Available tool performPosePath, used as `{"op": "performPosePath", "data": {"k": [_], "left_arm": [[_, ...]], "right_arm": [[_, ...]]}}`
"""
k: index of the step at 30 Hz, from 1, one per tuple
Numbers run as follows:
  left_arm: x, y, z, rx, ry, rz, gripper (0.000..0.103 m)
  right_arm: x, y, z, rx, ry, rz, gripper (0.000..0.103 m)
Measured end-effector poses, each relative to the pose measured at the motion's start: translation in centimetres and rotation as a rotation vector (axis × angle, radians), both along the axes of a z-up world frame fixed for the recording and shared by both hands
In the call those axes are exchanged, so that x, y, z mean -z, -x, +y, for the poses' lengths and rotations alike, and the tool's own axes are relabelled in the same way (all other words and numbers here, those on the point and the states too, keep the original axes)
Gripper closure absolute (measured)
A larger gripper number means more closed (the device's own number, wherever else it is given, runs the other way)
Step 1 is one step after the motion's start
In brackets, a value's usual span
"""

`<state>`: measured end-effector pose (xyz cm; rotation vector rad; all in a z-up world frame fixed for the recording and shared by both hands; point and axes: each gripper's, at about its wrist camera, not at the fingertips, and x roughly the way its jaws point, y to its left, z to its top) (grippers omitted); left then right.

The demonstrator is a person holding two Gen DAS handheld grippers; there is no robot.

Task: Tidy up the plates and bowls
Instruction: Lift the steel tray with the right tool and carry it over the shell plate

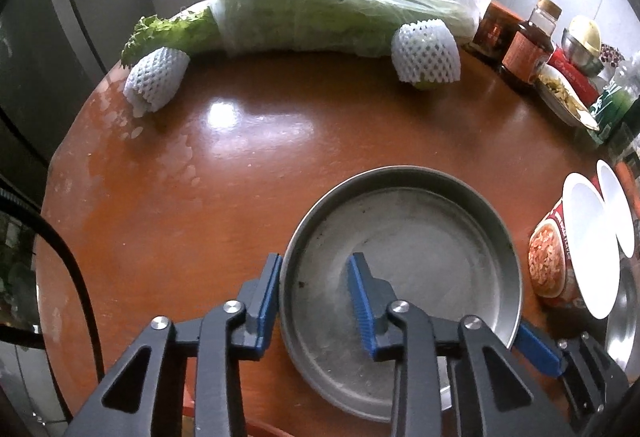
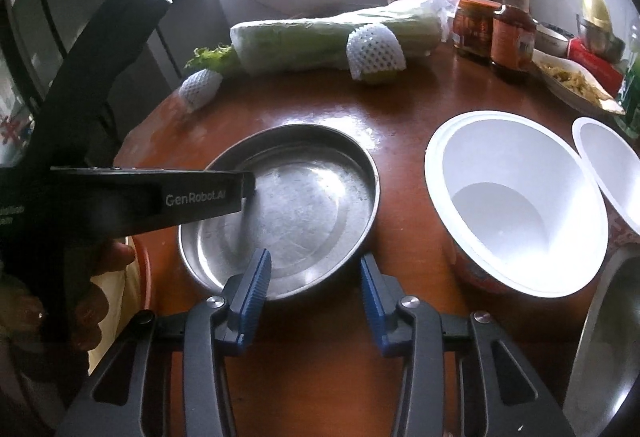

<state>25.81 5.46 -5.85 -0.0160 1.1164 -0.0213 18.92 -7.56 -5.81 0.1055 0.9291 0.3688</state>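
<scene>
bare tabletop (image 1: pixel 248 157) is open between the steel pan (image 1: pixel 400 277) and the far row: wrapped cabbage (image 1: pixel 320 17) and two foam-netted fruits (image 1: pixel 158 79) across the back. right side is crowded: jars and a sauce bottle (image 1: pixel 528 45), a food dish, two white paper bowls (image 2: pixel 516 205) just beside the pan. the pan's left rim is blocked by the left gripper (image 1: pixel 316 297).

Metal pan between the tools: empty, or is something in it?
Empty. The metal pan shows a bare, scuffed bottom in both wrist views, apart from one finger of each tool reaching over its rim.
</scene>
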Motion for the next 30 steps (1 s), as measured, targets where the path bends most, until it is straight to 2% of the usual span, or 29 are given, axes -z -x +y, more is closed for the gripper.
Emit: {"op": "performPosePath", "data": {"k": [2, 11, 23, 30], "left_arm": [[-0.2, 0.2, 0.4, -0.009, 0.021, -0.002, 0.076], [-3.2, 2.0, 1.3, -0.024, 0.068, -0.084, 0.076], [-7.2, 5.2, 1.7, -0.025, 0.086, -0.197, 0.076], [-8.3, 7.2, 2.1, -0.039, 0.084, -0.224, 0.076]], "right_arm": [[0.0, -0.2, 0.0, 0.007, 0.007, 0.001, 0.059], [-1.7, 0.4, -0.7, 0.017, -0.021, -0.046, 0.061], [-4.8, 2.4, -0.5, 0.004, -0.031, -0.140, 0.061], [-6.1, 4.1, -0.4, -0.012, -0.031, -0.178, 0.061]]}}
